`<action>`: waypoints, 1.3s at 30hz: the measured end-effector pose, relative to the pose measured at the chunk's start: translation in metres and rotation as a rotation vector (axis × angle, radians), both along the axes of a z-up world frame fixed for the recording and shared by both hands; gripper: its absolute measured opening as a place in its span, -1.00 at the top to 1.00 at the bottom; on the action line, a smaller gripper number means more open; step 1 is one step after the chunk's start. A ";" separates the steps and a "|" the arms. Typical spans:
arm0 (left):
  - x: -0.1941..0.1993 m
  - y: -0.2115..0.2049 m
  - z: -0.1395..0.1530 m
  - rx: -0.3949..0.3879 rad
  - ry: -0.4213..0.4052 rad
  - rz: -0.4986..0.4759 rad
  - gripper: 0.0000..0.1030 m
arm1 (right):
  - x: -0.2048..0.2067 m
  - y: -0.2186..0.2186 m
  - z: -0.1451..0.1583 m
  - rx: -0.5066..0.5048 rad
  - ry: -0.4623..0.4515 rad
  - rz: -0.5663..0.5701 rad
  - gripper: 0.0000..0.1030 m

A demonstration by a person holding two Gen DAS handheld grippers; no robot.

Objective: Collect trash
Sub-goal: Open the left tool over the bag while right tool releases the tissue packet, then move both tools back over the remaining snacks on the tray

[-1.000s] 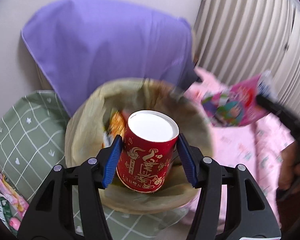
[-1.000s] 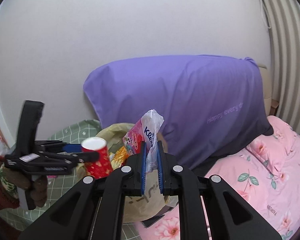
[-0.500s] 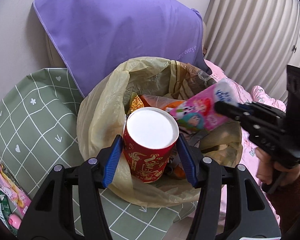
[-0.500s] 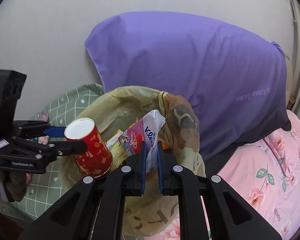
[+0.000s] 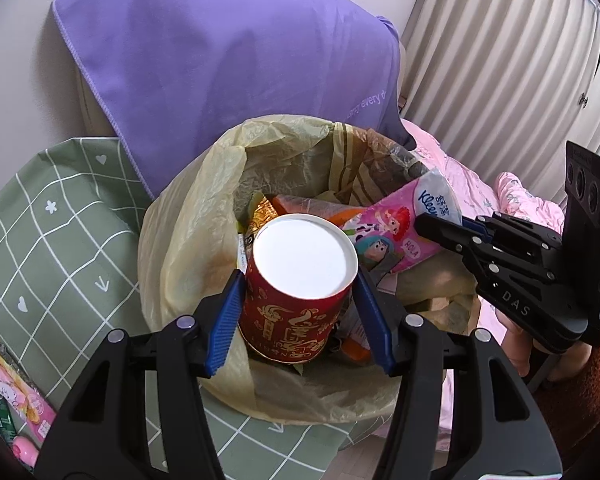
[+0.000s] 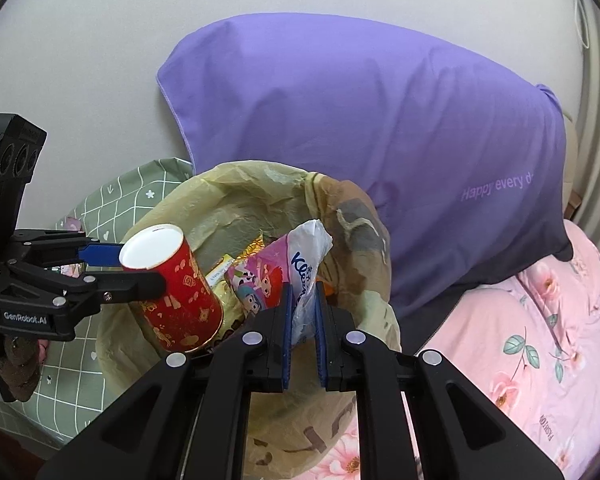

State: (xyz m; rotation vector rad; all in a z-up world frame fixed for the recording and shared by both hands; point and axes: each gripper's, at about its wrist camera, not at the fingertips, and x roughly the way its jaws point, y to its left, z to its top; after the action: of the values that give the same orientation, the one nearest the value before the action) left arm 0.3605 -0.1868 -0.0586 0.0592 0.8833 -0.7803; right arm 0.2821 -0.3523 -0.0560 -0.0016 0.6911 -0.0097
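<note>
My left gripper [image 5: 300, 300] is shut on a red paper cup [image 5: 300, 288] with gold print, held upside down over the open mouth of a yellow trash bag [image 5: 188, 240]. The cup also shows in the right wrist view [image 6: 172, 292], tilted above the bag [image 6: 236, 200]. My right gripper [image 6: 303, 320] is shut on a pink tissue packet [image 6: 276, 276] and holds it over the bag. In the left wrist view the packet [image 5: 396, 236] points in from the right, beside the cup. Several wrappers lie inside the bag.
A purple pillow [image 5: 228, 60] leans on the wall behind the bag. A green checked cushion [image 5: 52, 240] lies to the left, pink floral bedding [image 6: 540, 340] to the right. Pink packets [image 5: 8, 396] lie at the lower left. Striped curtains [image 5: 500, 52] hang at the right.
Both grippers have moved closer to the bag and lower over its mouth. The tissue packet has come in from the right to beside the cup. Both grips are unchanged.
</note>
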 end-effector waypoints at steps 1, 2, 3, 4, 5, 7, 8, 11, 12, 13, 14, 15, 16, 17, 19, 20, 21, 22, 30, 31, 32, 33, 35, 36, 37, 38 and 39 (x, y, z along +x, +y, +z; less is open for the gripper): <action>0.001 -0.001 0.000 -0.003 0.003 -0.002 -0.02 | -0.001 -0.001 0.000 0.001 -0.001 -0.002 0.78; 0.003 -0.003 0.001 -0.006 0.004 -0.003 -0.02 | -0.003 -0.001 0.001 -0.002 -0.004 -0.005 0.78; 0.004 -0.004 0.002 -0.008 0.005 -0.004 -0.02 | -0.004 0.000 0.002 -0.007 -0.007 -0.008 0.78; 0.005 -0.005 0.003 -0.011 0.007 -0.007 -0.02 | -0.005 0.000 0.002 -0.012 -0.009 -0.011 0.78; 0.006 -0.007 0.003 -0.013 0.009 -0.009 -0.02 | -0.006 0.001 0.003 -0.017 -0.012 -0.014 0.78; 0.008 -0.008 0.005 -0.023 0.015 -0.013 -0.02 | -0.009 0.000 0.004 -0.017 -0.016 -0.017 0.78; 0.008 -0.007 0.006 -0.035 0.022 -0.015 -0.02 | -0.010 0.000 0.004 -0.016 -0.017 -0.019 0.78; 0.010 -0.001 0.009 -0.079 0.052 -0.012 -0.06 | -0.013 0.000 0.005 -0.006 -0.022 -0.015 0.77; 0.011 0.003 0.011 -0.098 0.057 -0.006 -0.09 | -0.014 0.000 0.006 -0.006 -0.026 -0.017 0.77; 0.011 0.006 0.013 -0.104 0.056 0.001 -0.23 | -0.014 0.001 0.006 -0.007 -0.028 -0.017 0.76; 0.010 0.009 0.015 -0.110 0.050 0.012 -0.33 | -0.015 0.002 0.006 -0.007 -0.029 -0.015 0.74; 0.009 0.013 0.017 -0.114 0.045 0.021 -0.34 | -0.016 0.003 0.006 -0.007 -0.031 -0.013 0.71; 0.008 0.016 0.020 -0.118 0.038 0.031 -0.35 | -0.017 0.005 0.006 -0.012 -0.033 -0.010 0.61; 0.007 0.020 0.023 -0.120 0.032 0.042 -0.40 | -0.017 0.007 0.006 -0.021 -0.031 -0.007 0.50; 0.003 0.030 0.029 -0.127 0.015 0.069 -0.45 | -0.018 0.013 0.005 -0.047 -0.027 -0.008 0.42; 0.002 0.036 0.032 -0.132 0.006 0.090 -0.47 | -0.019 0.015 0.005 -0.054 -0.029 -0.008 0.42; 0.000 0.043 0.034 -0.136 -0.001 0.112 -0.48 | -0.020 0.015 0.006 -0.054 -0.031 -0.008 0.41; -0.003 0.053 0.036 -0.141 -0.010 0.143 -0.48 | -0.021 0.015 0.006 -0.050 -0.030 -0.010 0.41; -0.033 0.138 0.031 -0.108 -0.053 0.353 -0.48 | -0.033 0.027 0.025 0.008 -0.089 0.018 0.25; -0.036 0.146 0.028 -0.095 -0.056 0.369 -0.48 | -0.035 0.032 0.029 0.019 -0.103 0.032 0.25; -0.040 0.158 0.023 -0.077 -0.058 0.390 -0.48 | -0.035 0.035 0.031 0.031 -0.116 0.047 0.25; -0.042 0.169 0.018 -0.060 -0.058 0.410 -0.48 | -0.036 0.040 0.034 0.045 -0.130 0.067 0.25; -0.050 0.199 0.008 -0.019 -0.063 0.482 -0.48 | -0.036 0.053 0.039 0.057 -0.155 0.098 0.25; -0.054 0.214 0.004 -0.013 -0.062 0.516 -0.48 | -0.034 0.062 0.041 0.059 -0.167 0.119 0.25; -0.057 0.232 0.000 -0.012 -0.056 0.561 -0.48 | -0.032 0.068 0.042 0.064 -0.173 0.134 0.25; -0.061 0.250 -0.004 -0.014 -0.052 0.606 -0.48 | -0.029 0.076 0.043 0.076 -0.173 0.157 0.22; -0.065 0.271 -0.007 -0.017 -0.049 0.662 -0.48 | -0.026 0.082 0.043 0.085 -0.170 0.173 0.19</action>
State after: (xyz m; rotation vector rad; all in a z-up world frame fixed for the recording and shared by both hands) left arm 0.2954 0.0847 -0.0657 -0.2206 0.7820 -0.1664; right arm 0.2557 -0.2707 -0.0133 0.0211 0.5188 0.1836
